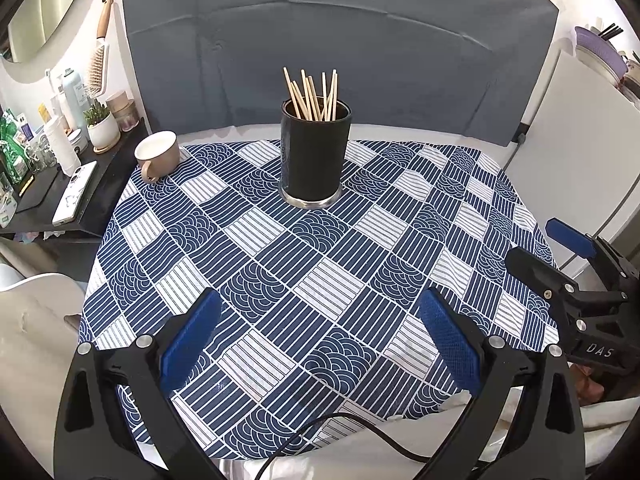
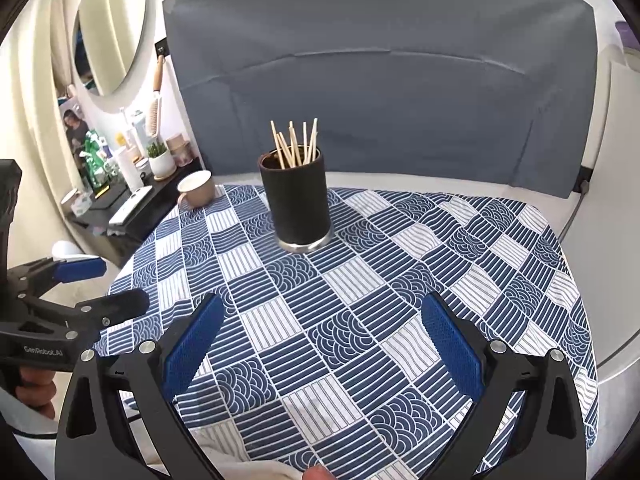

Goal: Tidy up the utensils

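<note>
A black cylindrical holder (image 1: 315, 156) stands upright on the blue-and-white patterned tablecloth (image 1: 320, 280), with several wooden chopsticks (image 1: 314, 94) standing in it. It also shows in the right wrist view (image 2: 297, 202), with the chopsticks (image 2: 295, 144) inside. My left gripper (image 1: 320, 320) is open and empty, low over the cloth's near side. My right gripper (image 2: 320, 324) is open and empty too, near the same edge. Each gripper shows in the other's view: the right gripper (image 1: 548, 248) at the right edge, the left gripper (image 2: 108, 284) at the left edge.
A beige mug (image 1: 157, 154) sits at the cloth's far left corner. A dark side shelf (image 1: 60, 184) on the left holds a phone (image 1: 76, 192), bottles and a potted plant (image 1: 102, 126). A grey cloth backdrop (image 1: 340, 60) stands behind. A black cable (image 1: 360, 436) lies at the near edge.
</note>
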